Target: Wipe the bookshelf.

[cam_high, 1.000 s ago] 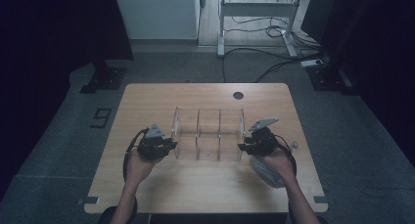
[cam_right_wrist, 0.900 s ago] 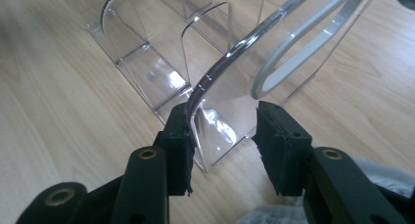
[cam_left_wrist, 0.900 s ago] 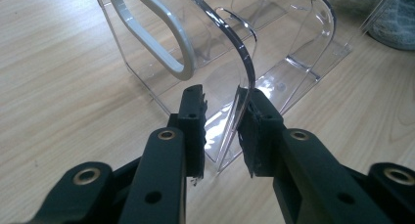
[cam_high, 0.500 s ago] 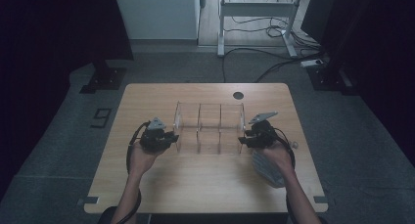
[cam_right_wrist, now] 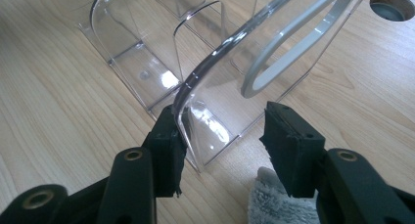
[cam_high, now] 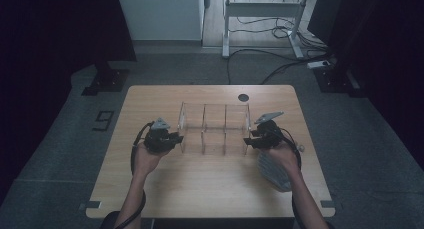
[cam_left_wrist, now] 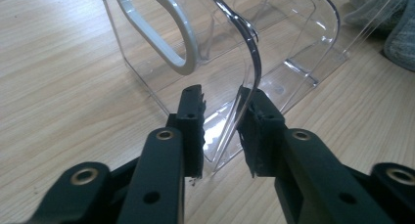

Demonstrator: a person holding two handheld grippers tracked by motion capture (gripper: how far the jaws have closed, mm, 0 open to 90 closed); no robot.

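A glossy clear plastic organizer [cam_high: 214, 130] stands on matt light wood table [cam_high: 210, 189], beside fluffy grey cloth [cam_right_wrist: 274, 204].

Your high view is dim, with dark edges; only the table [cam_high: 210, 189] catches soft light. Both gripper views are bright, with glare on the clear organizer [cam_left_wrist: 274, 53] and near jaws softly blurred.

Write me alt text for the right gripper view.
Two black tongs straddle the end wall of a clear plastic divided organiser on a light wooden table, jaws open after just widening. A grey oval handle crosses that wall; a grey fluffy cloth lies below.
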